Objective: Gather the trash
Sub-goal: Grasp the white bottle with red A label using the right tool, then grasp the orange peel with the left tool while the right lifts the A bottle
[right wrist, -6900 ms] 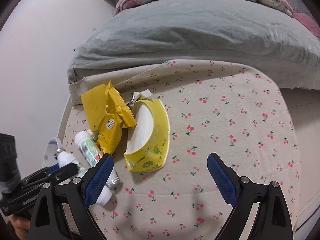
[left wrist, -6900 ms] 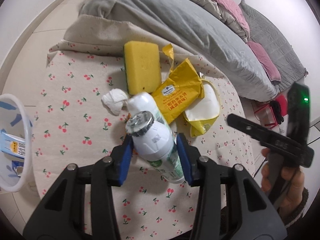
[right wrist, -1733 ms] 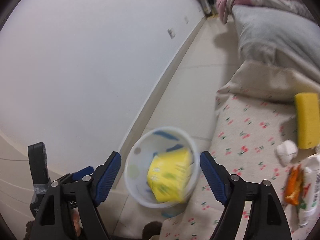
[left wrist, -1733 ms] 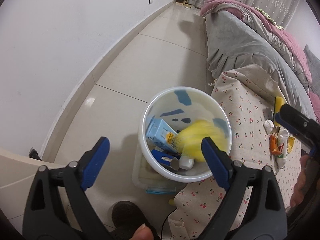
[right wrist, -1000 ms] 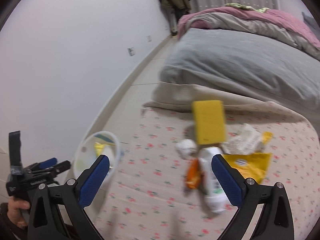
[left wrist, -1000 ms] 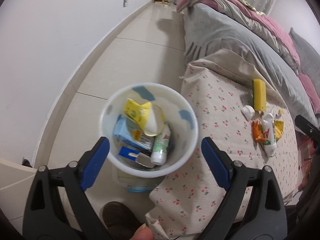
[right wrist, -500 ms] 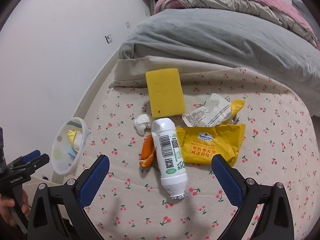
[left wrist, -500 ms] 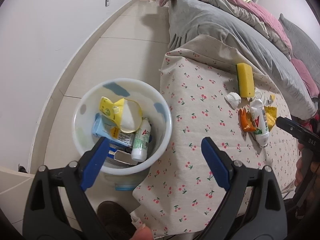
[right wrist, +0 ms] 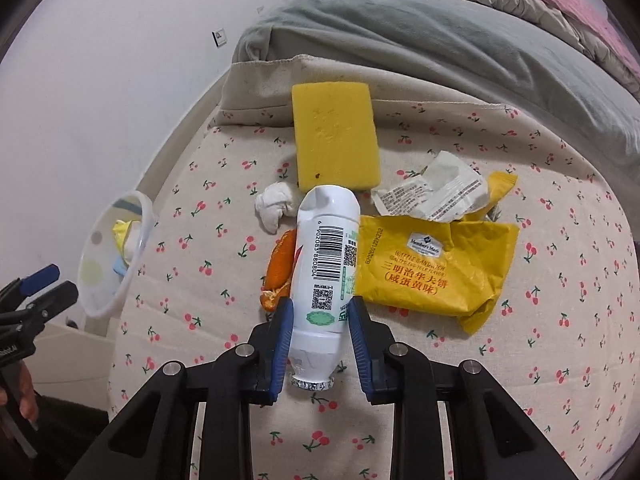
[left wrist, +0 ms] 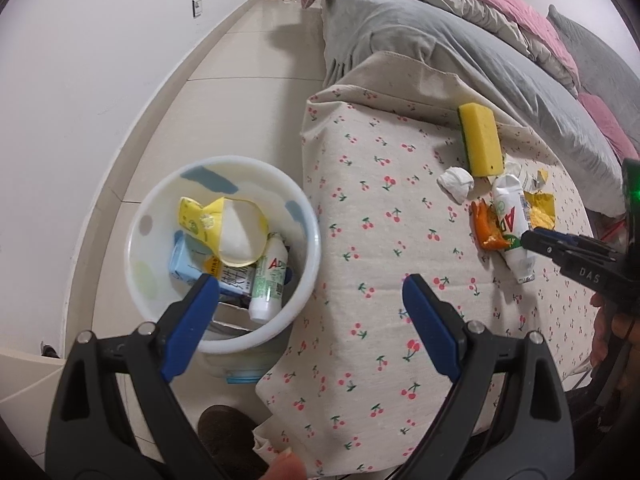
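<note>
With my right gripper (right wrist: pixel 320 316) closed around the neck end of the white bottle (right wrist: pixel 326 264), I can see both blue pads against its sides, pinching it. The bottle lies on the cherry-print cloth (right wrist: pixel 460 380), cap toward me, barcode up. Touching its left side is an orange peel (right wrist: pixel 278 266); touching its right is the yellow wrapper (right wrist: pixel 432 272). Just past the bottle's far end sit a crumpled tissue (right wrist: pixel 274 204) on the left, the yellow sponge (right wrist: pixel 334 136) in the middle, and a torn white wrapper (right wrist: pixel 436 192) on the right, partly over the yellow one. Beyond those lies the grey duvet (right wrist: pixel 440 40).

My left gripper (left wrist: pixel 310 308) hangs spread wide with nothing between its pads, over the edge where the cloth (left wrist: pixel 380 260) meets the bin (left wrist: pixel 160 208). The bin stands on the tiled floor (left wrist: pixel 224 112) right beside the cloth's left edge. Inside it I see a yellow cup (left wrist: pixel 224 224) on top, a blue carton (left wrist: pixel 192 264) beneath it, and a second white bottle (left wrist: pixel 270 280) leaning to the right of them. Farther across the cloth, from this view, my right gripper (left wrist: pixel 532 240) sits at the bottle (left wrist: pixel 510 220), with the peel (left wrist: pixel 484 224), tissue (left wrist: pixel 456 182) and sponge (left wrist: pixel 480 144) around it.
</note>
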`<control>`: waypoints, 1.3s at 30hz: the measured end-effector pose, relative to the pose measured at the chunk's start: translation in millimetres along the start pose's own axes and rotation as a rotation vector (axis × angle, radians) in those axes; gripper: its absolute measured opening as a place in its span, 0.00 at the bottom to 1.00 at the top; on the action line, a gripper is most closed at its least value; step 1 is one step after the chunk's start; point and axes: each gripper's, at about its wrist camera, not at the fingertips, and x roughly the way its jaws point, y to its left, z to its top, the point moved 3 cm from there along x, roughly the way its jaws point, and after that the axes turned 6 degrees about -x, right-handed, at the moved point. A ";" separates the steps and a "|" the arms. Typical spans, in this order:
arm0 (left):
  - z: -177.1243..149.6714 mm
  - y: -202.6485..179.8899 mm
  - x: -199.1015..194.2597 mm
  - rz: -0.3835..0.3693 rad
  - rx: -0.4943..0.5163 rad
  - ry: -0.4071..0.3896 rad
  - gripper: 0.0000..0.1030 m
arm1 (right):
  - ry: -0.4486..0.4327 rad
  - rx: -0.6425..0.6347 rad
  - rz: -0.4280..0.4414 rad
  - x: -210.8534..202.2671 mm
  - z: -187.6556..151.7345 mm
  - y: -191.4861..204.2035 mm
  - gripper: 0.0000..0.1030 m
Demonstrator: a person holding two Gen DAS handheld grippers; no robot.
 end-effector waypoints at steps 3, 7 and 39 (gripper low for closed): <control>0.7 -11.7 4.0 -0.006 0.015 0.010 0.90 | -0.025 0.000 0.013 -10.5 1.6 -3.6 0.05; 2.2 -27.5 8.6 -0.015 0.030 0.021 0.90 | -0.037 0.012 0.026 -22.8 2.1 -12.3 0.05; 9.8 -118.2 39.1 -0.133 0.100 0.072 0.76 | -0.099 0.076 0.041 -56.6 -3.2 -52.4 0.37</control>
